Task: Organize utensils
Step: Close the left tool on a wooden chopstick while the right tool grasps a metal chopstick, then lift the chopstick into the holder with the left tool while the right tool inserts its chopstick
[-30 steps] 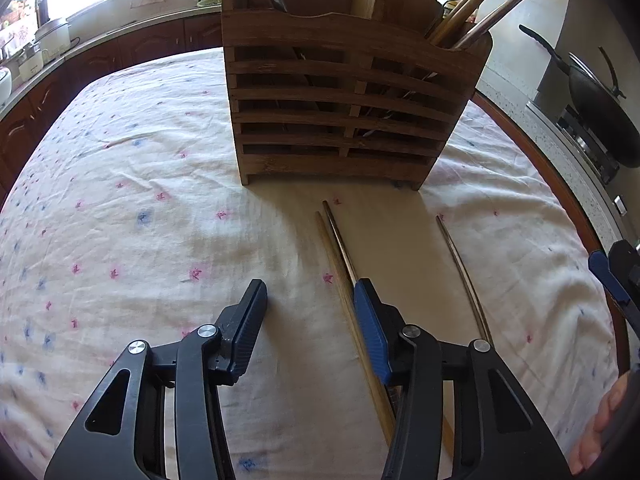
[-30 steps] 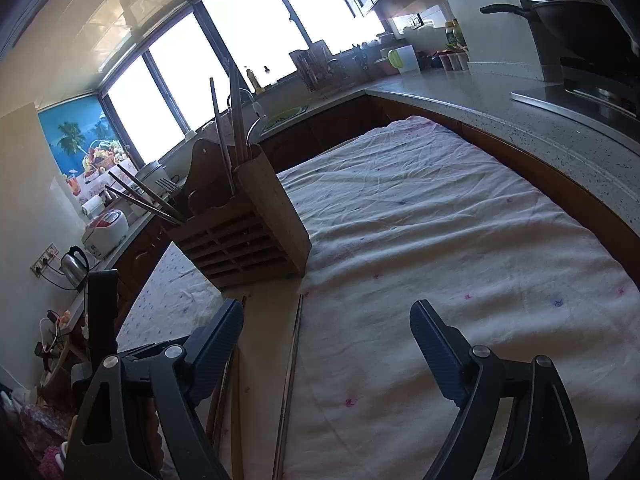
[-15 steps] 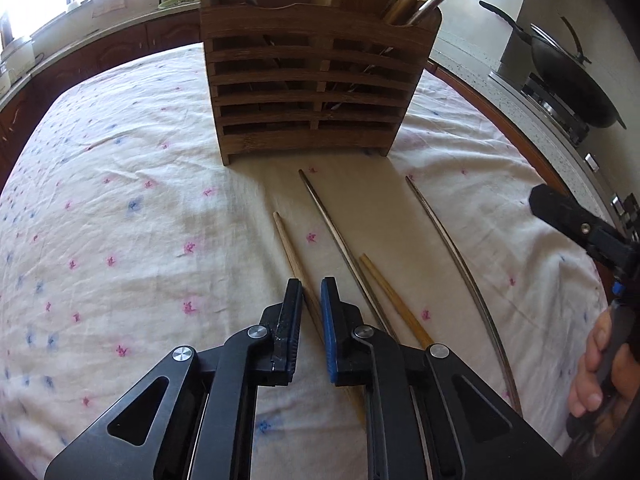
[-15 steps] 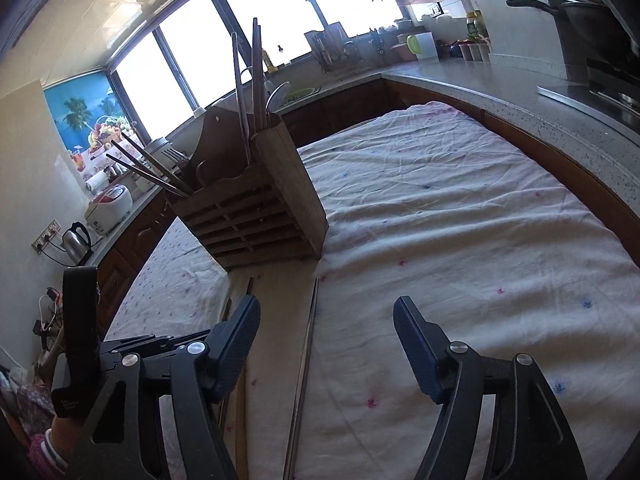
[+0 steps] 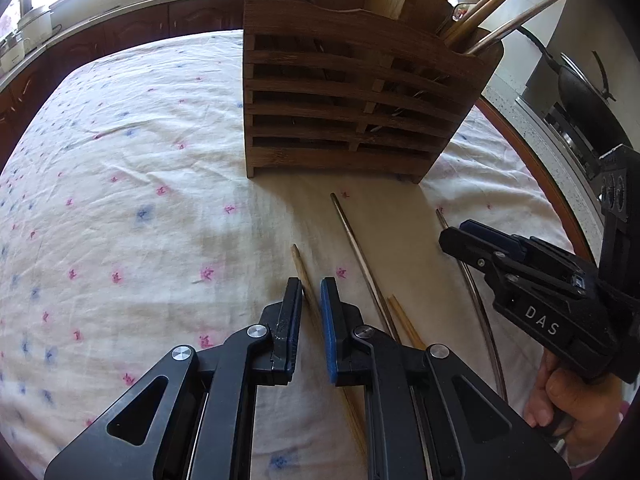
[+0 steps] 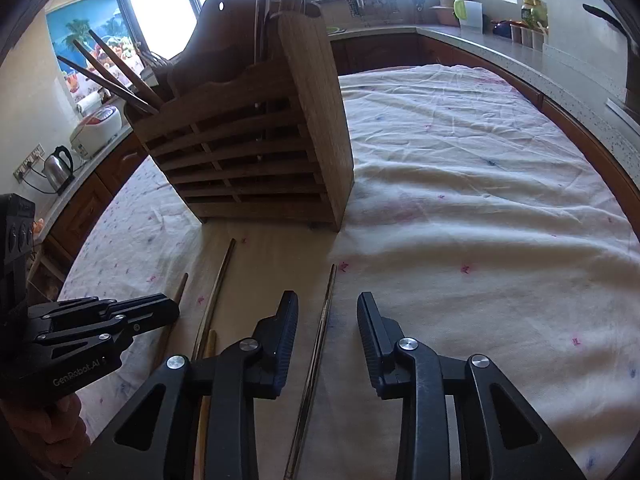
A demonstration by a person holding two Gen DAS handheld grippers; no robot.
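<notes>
The left gripper (image 5: 311, 304) has its jaws pinched on a pale, thin wooden chopstick (image 5: 301, 267); the right gripper (image 6: 327, 322), jaws wide, straddles a slippery, stiff steel chopstick (image 6: 326, 304), best gripped mid-shaft. Beyond both stands the slatted wooden utensil holder (image 5: 352, 112).

4 chopsticks (image 5: 362, 258) on the tablecloth (image 5: 120, 208), before the utensil rack (image 5: 352, 92); more chopsticks standing in its right compartment

Left gripper (image 5: 311, 300) has closed from wide open onto the wooden chopstick (image 5: 301, 266). Right gripper (image 6: 327, 320) has descended to straddle the metal chopstick (image 6: 320, 344).
</notes>
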